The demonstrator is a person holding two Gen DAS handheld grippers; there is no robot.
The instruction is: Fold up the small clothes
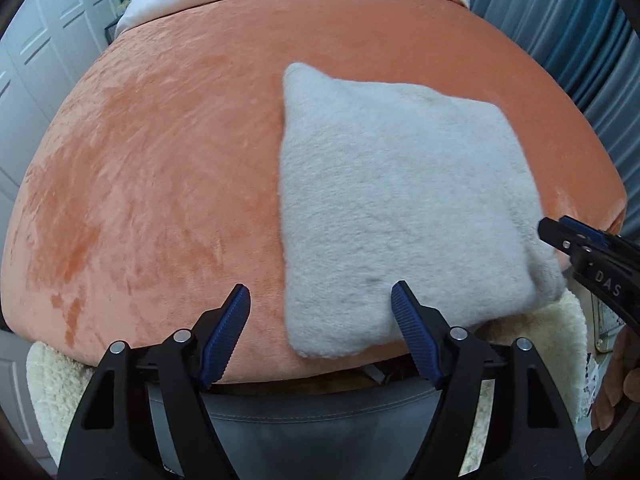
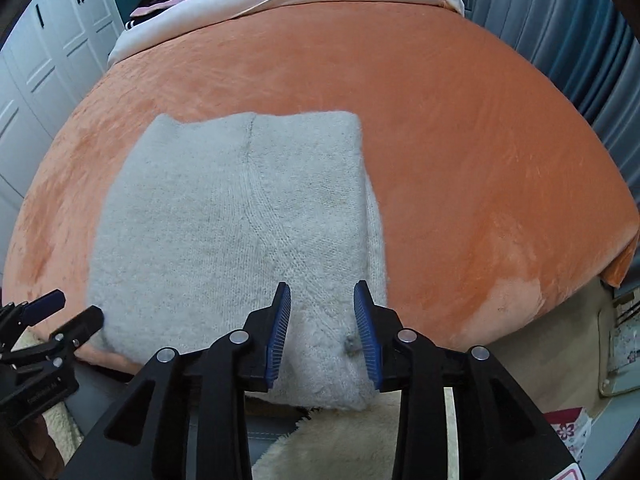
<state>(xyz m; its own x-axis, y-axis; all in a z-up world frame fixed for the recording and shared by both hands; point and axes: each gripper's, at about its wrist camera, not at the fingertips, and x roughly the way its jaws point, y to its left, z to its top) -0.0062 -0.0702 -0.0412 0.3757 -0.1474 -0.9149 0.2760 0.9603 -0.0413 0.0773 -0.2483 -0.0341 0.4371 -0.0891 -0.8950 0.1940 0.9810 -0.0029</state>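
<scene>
On an orange bedspread [image 1: 160, 160], the left gripper [image 1: 320, 300] hangs parted beside a folded grey knit garment [image 1: 400, 200], while the right view shows the right gripper [image 2: 322, 304] spread over its near edge, seemingly between folds; next, pinch that edge.

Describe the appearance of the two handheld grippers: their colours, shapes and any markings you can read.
Both the left gripper and the right gripper are black plastic, built from triangular cut-out frames joined by silver round-headed rivets. Each carries two fingers faced with ribbed blue pads. White lettering reading "DAS" shows on the right gripper's side in the left wrist view. No cables show; a bare hand is partly visible.
</scene>
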